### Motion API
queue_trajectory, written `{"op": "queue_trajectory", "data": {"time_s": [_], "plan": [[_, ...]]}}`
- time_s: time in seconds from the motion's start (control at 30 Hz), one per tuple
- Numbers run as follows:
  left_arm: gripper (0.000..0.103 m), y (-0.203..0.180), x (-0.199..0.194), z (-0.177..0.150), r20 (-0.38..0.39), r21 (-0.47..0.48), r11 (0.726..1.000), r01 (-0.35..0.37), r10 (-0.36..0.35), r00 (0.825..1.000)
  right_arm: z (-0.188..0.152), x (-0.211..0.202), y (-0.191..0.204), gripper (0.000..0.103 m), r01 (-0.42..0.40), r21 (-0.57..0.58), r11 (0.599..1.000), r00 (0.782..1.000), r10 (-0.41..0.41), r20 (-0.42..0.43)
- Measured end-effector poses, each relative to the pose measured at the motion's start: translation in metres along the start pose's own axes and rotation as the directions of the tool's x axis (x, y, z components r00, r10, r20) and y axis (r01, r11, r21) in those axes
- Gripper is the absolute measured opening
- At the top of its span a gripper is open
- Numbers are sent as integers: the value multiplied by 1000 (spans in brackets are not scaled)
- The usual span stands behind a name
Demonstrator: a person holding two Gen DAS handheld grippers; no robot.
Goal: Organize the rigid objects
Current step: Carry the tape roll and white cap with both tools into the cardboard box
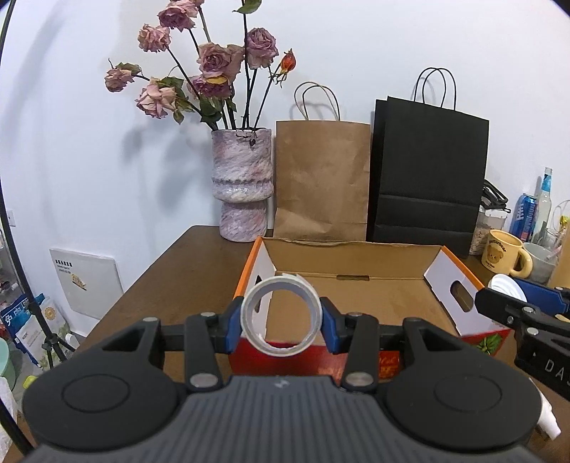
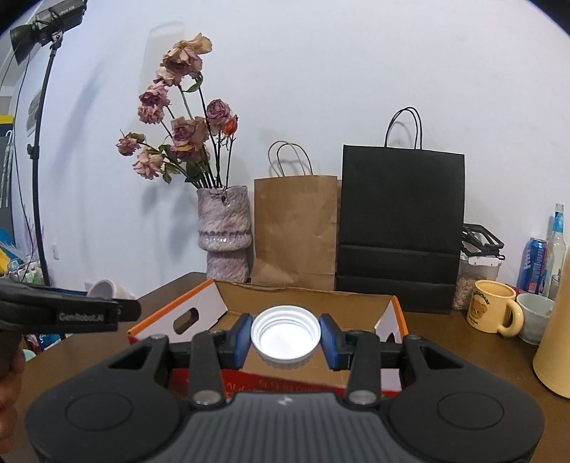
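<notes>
Tape roll (image 1: 281, 315) upright, hole facing camera, white lid (image 2: 285, 334) hollow upward, both clamped.

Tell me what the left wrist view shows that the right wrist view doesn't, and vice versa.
Only the left wrist view: the left gripper clamping a tape roll head-on. Only the right wrist view: the right gripper holding a white lid, and a studio light. Both: the open cardboard box, vase of dried roses, paper bags and bear mug.
</notes>
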State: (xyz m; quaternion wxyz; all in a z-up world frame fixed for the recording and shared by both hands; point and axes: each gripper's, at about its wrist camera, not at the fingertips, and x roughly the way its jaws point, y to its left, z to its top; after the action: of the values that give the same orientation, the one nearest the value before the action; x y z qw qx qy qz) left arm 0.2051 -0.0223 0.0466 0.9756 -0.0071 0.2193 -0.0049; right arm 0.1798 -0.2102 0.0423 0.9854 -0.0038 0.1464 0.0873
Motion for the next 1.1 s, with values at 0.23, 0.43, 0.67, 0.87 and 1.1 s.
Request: {"op": "queue_trajectory", "data": {"time_s": [0.23, 0.43, 0.67, 0.87, 1.1], "plan": [[45, -6, 26, 7, -9, -15, 1000, -13, 13, 1000, 10, 25, 1, 39, -1, -1, 1000, 1000, 1, -2], [45, -11, 48, 15, -16, -23, 1000, -17, 17, 1000, 16, 49, 3, 39, -5, -8, 1000, 1000, 5, -17], [45, -16, 76, 22, -36, -25, 999, -33, 32, 999, 19, 80, 2, 39, -4, -8, 1000, 999, 4, -50], [45, -18, 100, 25, -63, -29, 998, -48, 46, 997, 19, 103, -6, 39, 1, 2, 1000, 997, 0, -80], [45, -21, 129, 25, -105, -18, 998, -56, 54, 993, 14, 125, -16, 39, 4, 10, 1000, 992, -3, -127]]}}
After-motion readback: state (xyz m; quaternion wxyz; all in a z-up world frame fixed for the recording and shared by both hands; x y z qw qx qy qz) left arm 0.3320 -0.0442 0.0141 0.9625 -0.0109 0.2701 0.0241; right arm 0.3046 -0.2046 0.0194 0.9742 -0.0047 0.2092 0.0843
